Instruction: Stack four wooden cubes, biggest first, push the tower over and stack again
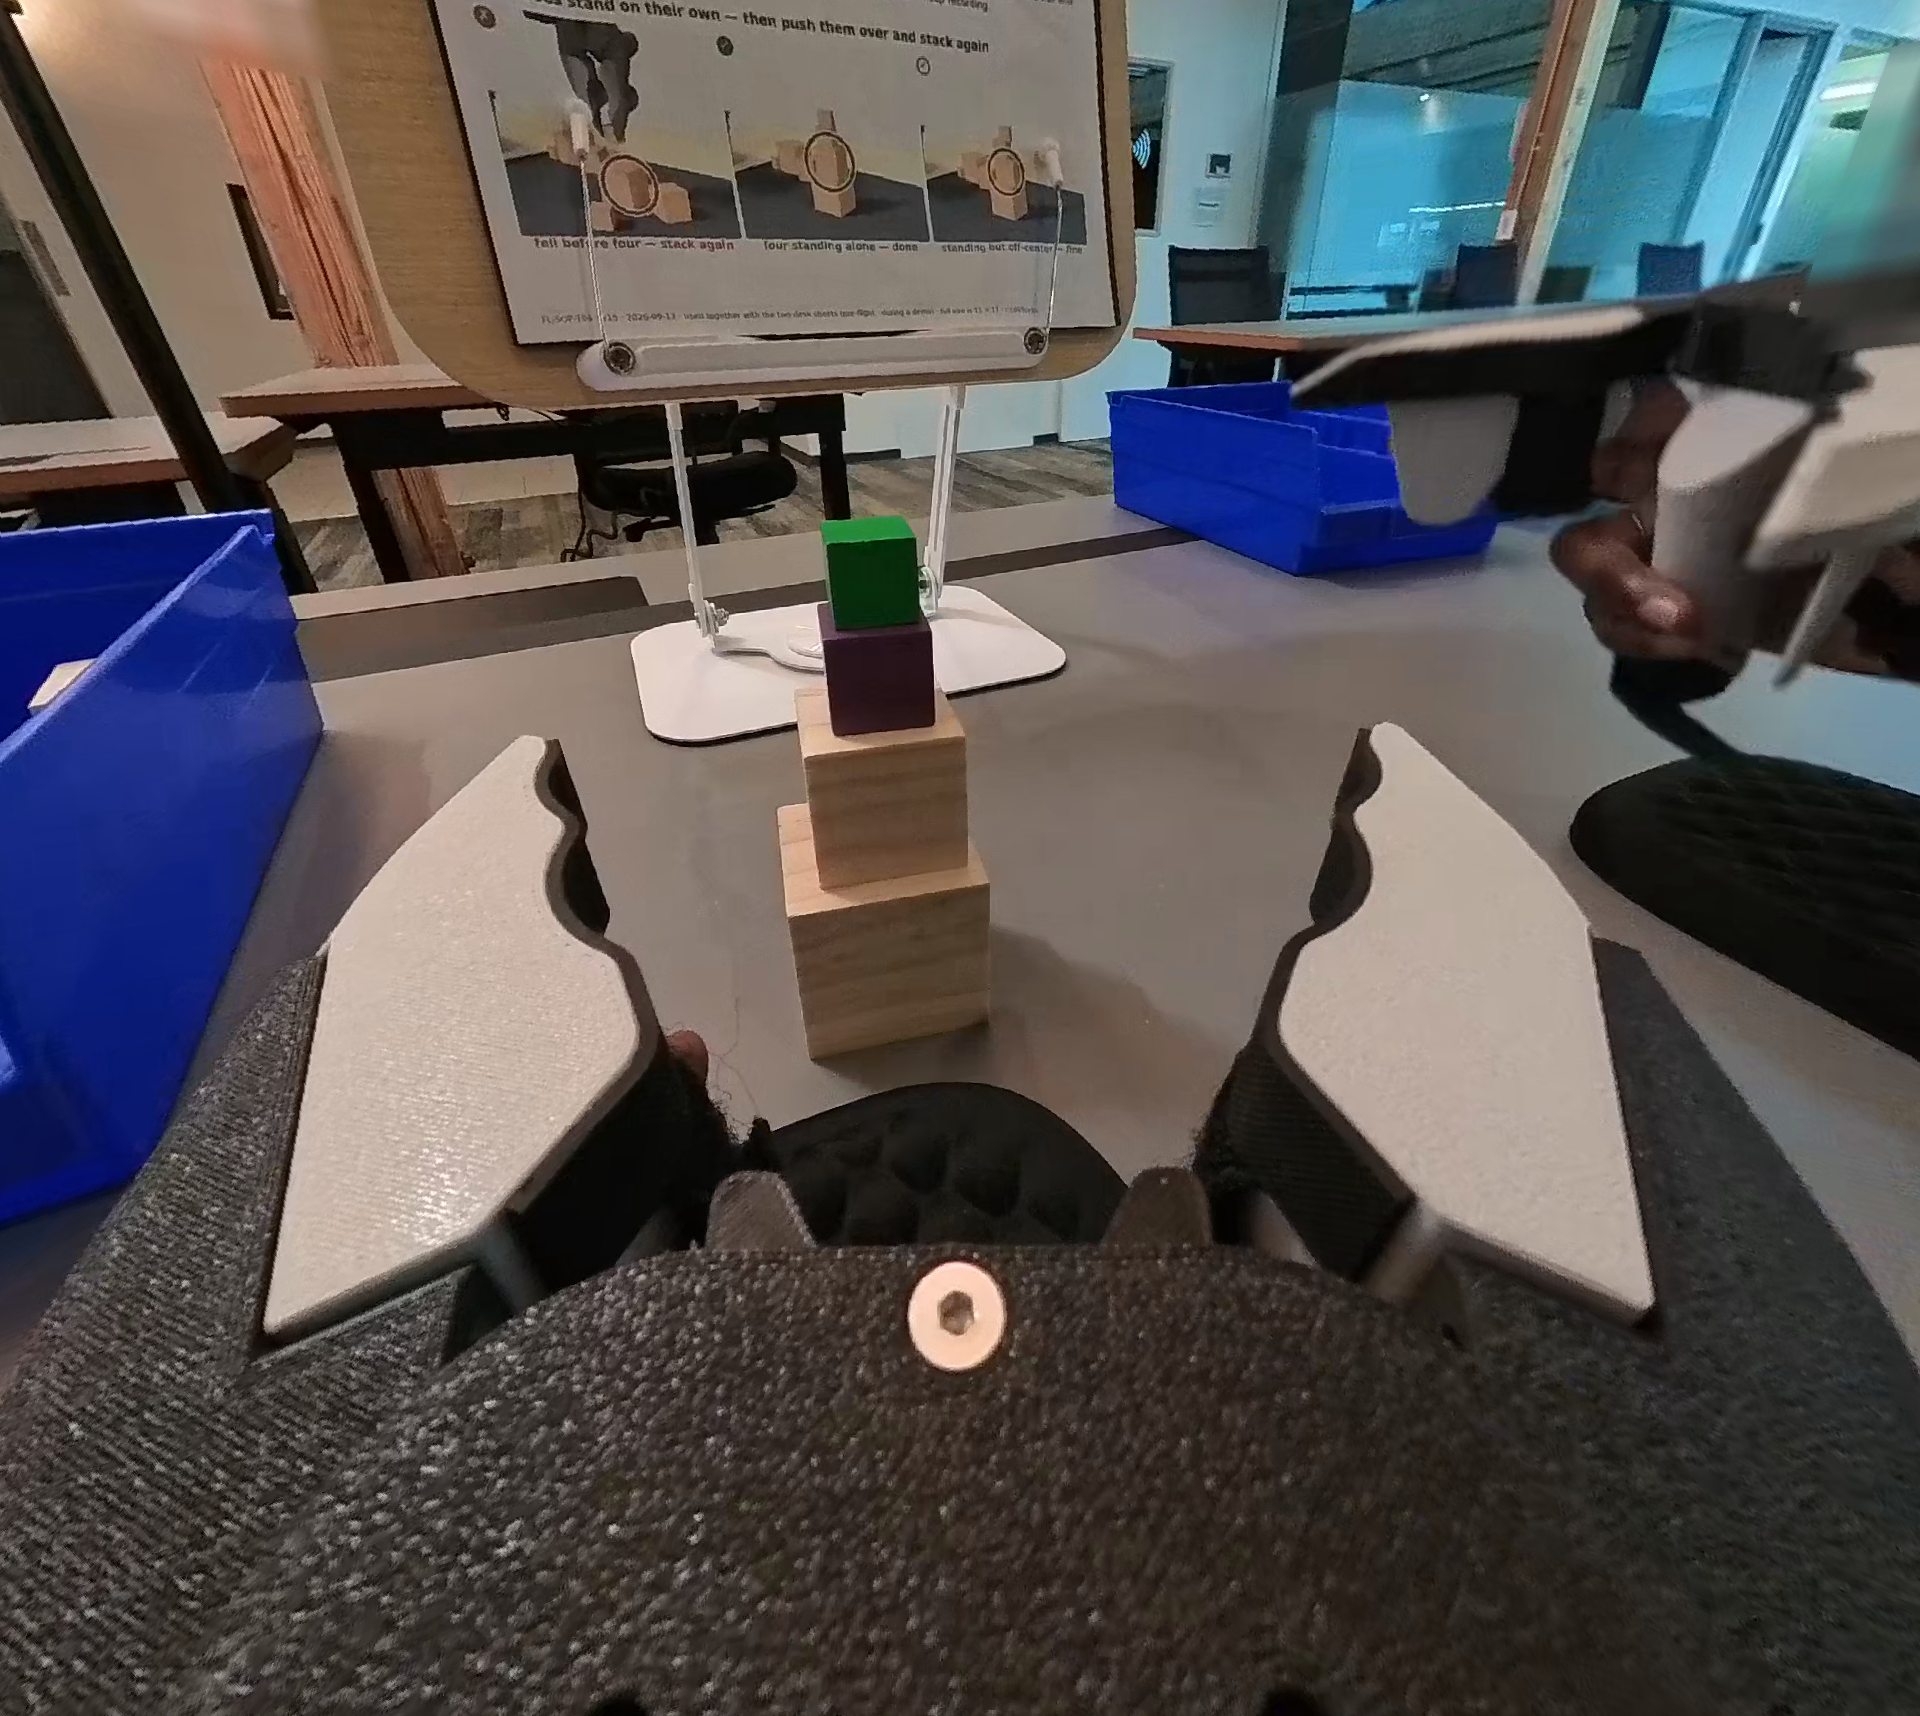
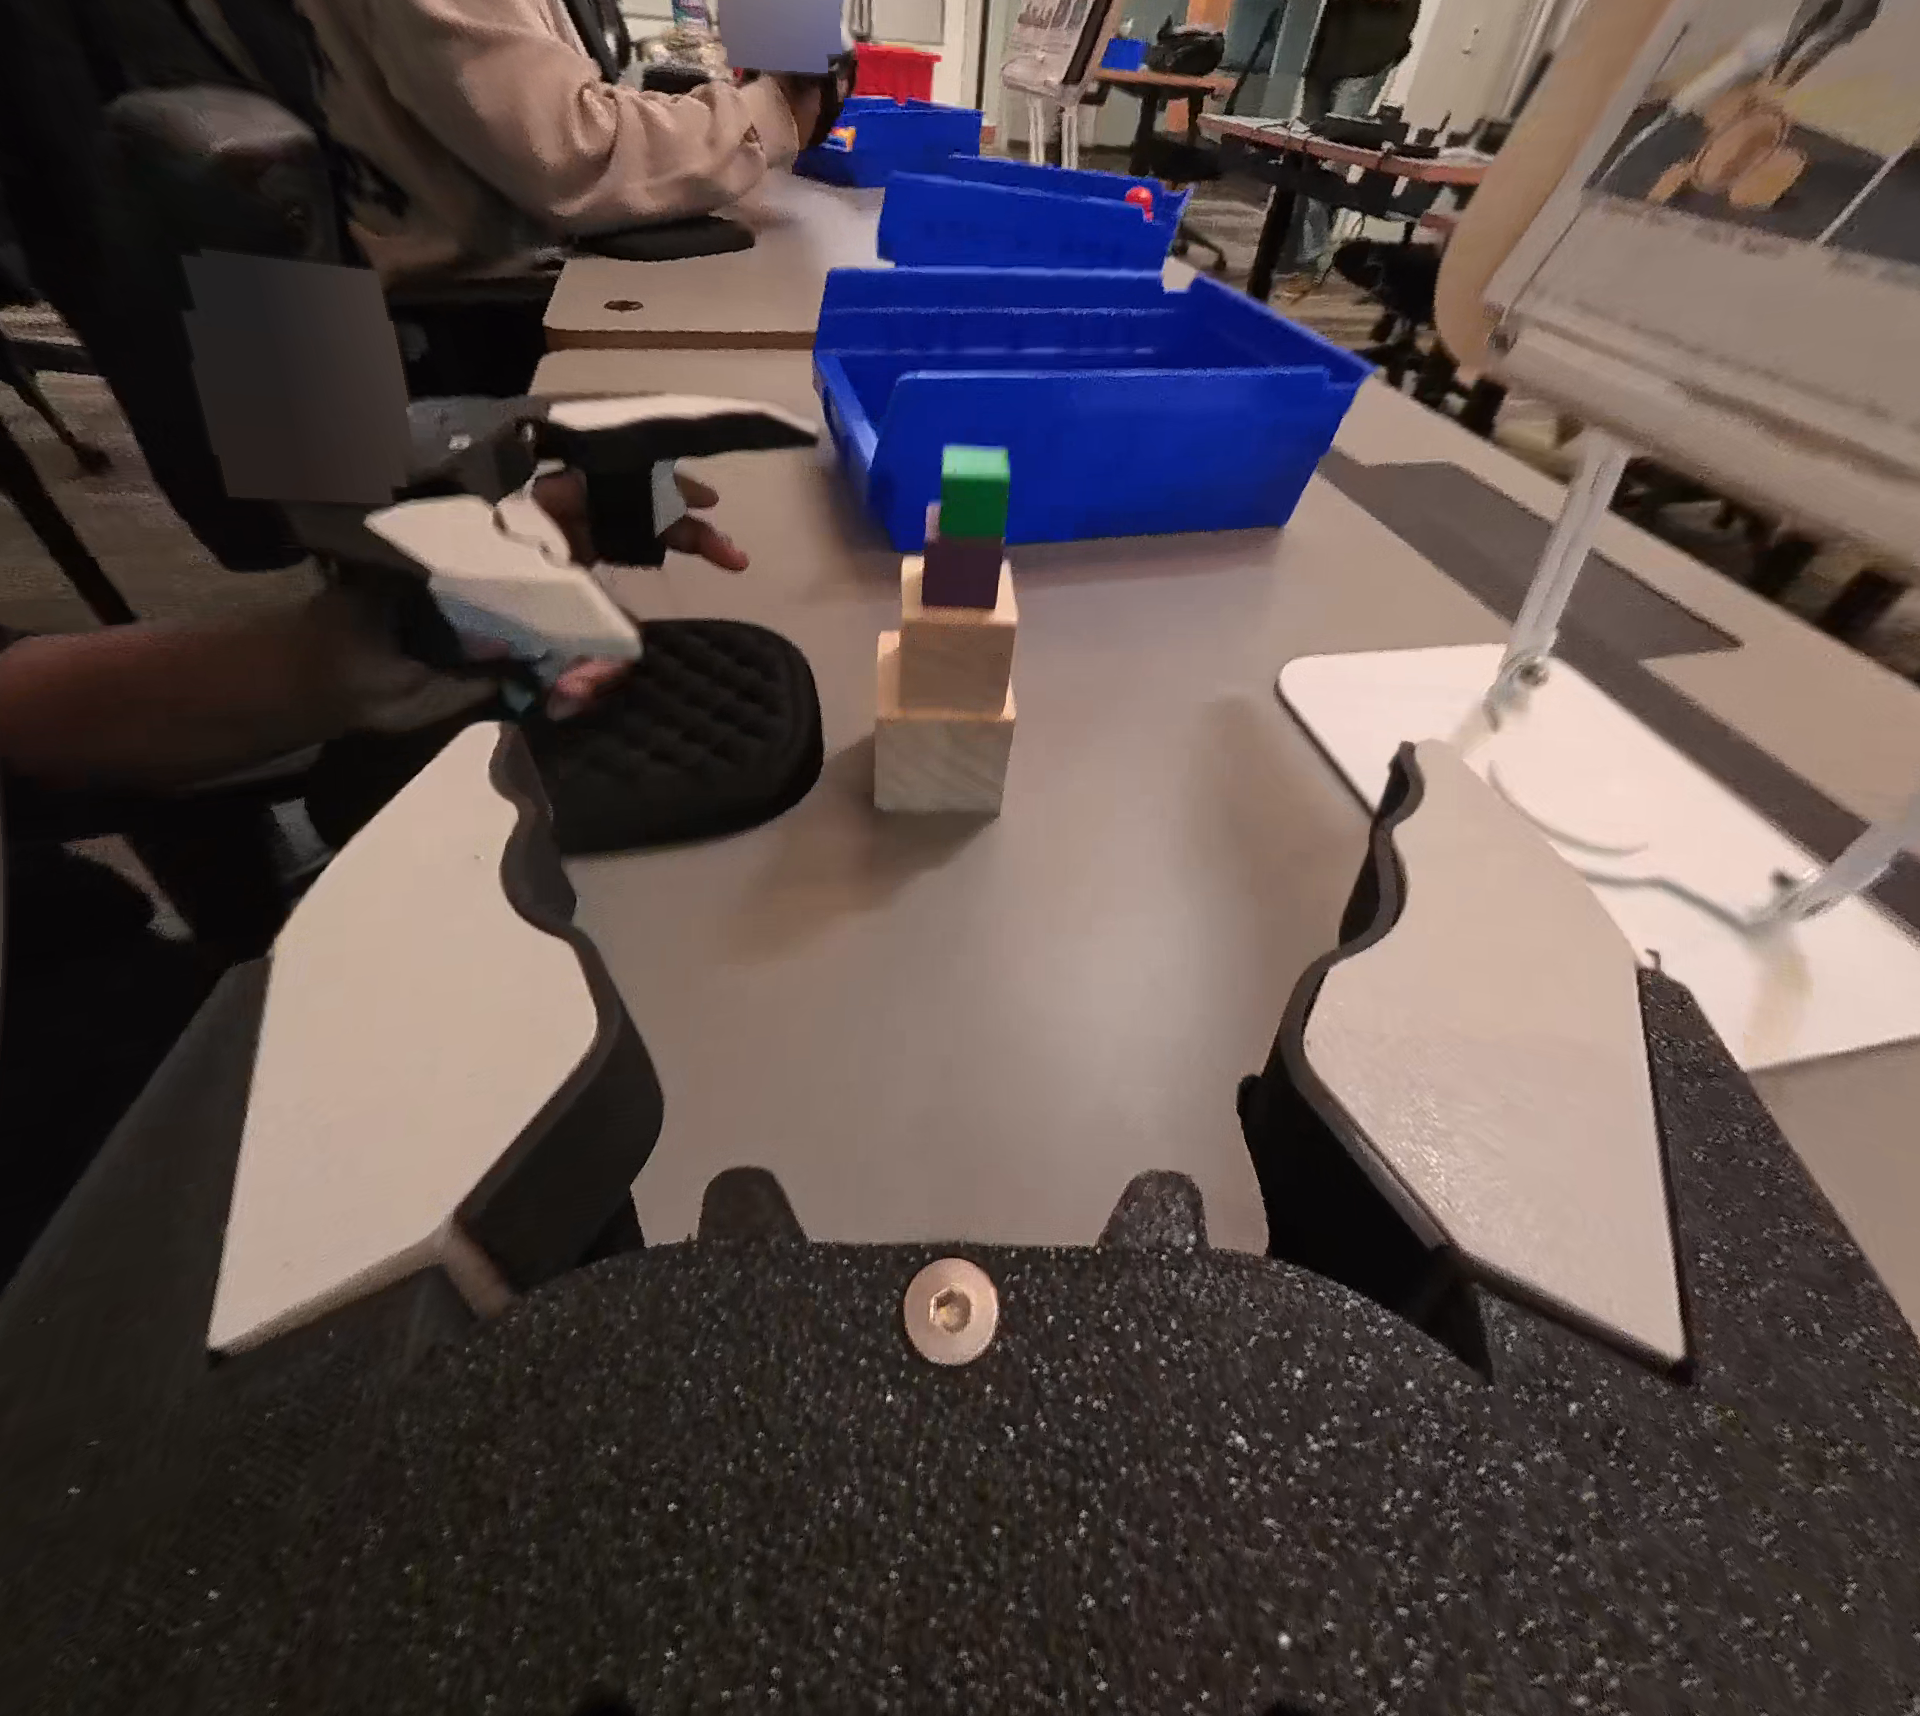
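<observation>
Both my claws are spread wide and empty: left claw (image 1: 961, 736) faces the four-cube tower (image 1: 883, 793) on the grey table (image 1: 1195, 783), right claw (image 2: 956, 752) well back. I'd keep clear; the green cube (image 1: 869, 573) sits off-centre.

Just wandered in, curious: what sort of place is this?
Probably an office workspace set up for tabletop exercises: a grey desk with blue bins, an instruction sheet on a stand, and a stacked block tower.

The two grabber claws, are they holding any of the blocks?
No. The left gripper and the right gripper are both wide open and hold nothing. The tower, green wooden cube on top, stands alone on the grey table.
</observation>
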`<move>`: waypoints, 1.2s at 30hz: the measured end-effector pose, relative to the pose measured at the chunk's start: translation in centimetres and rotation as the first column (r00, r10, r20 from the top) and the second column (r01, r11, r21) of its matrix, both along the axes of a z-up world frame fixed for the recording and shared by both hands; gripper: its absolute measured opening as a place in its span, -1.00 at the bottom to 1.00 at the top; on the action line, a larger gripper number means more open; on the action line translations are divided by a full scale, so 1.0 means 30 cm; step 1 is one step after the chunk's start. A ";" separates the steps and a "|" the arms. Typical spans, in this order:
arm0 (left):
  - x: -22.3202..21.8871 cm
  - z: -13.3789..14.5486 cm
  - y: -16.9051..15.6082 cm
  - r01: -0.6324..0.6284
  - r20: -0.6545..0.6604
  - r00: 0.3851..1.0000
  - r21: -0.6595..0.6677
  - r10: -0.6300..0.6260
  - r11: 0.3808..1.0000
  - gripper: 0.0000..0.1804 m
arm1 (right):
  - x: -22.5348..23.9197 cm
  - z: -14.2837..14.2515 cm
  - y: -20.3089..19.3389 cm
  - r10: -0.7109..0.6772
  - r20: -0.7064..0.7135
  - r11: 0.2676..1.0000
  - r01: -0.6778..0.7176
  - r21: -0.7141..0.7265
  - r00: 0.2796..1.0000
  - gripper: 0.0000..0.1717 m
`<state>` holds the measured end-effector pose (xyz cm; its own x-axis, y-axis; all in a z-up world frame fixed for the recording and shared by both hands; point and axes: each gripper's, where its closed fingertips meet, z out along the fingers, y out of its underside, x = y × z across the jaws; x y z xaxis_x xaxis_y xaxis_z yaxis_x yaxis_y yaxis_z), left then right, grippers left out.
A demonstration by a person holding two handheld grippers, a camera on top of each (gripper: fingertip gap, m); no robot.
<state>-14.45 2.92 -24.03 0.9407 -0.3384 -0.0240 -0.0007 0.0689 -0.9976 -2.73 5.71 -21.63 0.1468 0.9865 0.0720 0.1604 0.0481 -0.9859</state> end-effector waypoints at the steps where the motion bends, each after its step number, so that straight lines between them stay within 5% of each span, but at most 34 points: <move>1: 0.000 0.000 0.000 0.000 0.000 1.000 0.000 0.000 1.000 0.48 | 0.013 -0.030 -0.004 0.006 0.004 1.000 -0.006 -0.008 1.000 0.67; 5: 0.002 -0.001 0.001 0.000 -0.005 1.000 -0.001 0.000 1.000 0.47 | 0.041 -0.157 -0.021 0.026 0.021 0.999 -0.025 -0.046 0.999 0.67; 13: 0.011 0.017 -0.017 0.068 0.032 0.997 0.027 -0.069 0.997 0.34 | 0.050 -0.141 -0.039 0.042 -0.036 0.999 -0.042 -0.006 0.998 0.68; 16: 0.014 0.053 -0.053 0.184 0.075 0.979 0.061 -0.188 0.981 0.12 | 0.063 -0.127 -0.027 0.022 -0.075 0.999 -0.024 -0.022 0.997 0.68; 19: -0.053 0.114 -0.075 0.179 -0.002 0.984 0.087 -0.180 0.980 -0.20 | 0.065 -0.126 -0.026 0.008 -0.078 1.000 -0.009 -0.006 0.997 0.67; 22: -0.131 0.142 -0.059 0.171 -0.151 0.974 0.007 -0.168 0.985 -1.00 | 0.062 -0.131 -0.024 -0.001 -0.064 1.000 0.001 0.001 0.998 0.67; 25: -0.194 0.129 0.000 0.125 -0.308 0.940 -0.089 -0.147 0.988 -1.00 | 0.060 -0.137 -0.023 -0.003 -0.053 1.000 0.003 0.000 0.999 0.67; 30: -0.195 -0.021 0.125 0.104 -0.455 0.856 -0.315 -0.246 0.943 -1.00 | 0.057 -0.141 -0.030 0.005 -0.042 1.000 -0.005 0.016 0.999 0.66; 36: -0.184 -0.140 0.235 0.085 -0.471 0.843 -0.361 -0.260 0.929 -1.00 | 0.055 -0.144 -0.034 0.010 -0.037 1.000 -0.009 0.024 0.999 0.64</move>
<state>-19.98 9.98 -28.22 0.7514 -0.5652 -0.3406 -0.5249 -0.1992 -0.8275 -1.06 4.71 -25.96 0.1408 0.9859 0.0904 0.1232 0.0731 -0.9897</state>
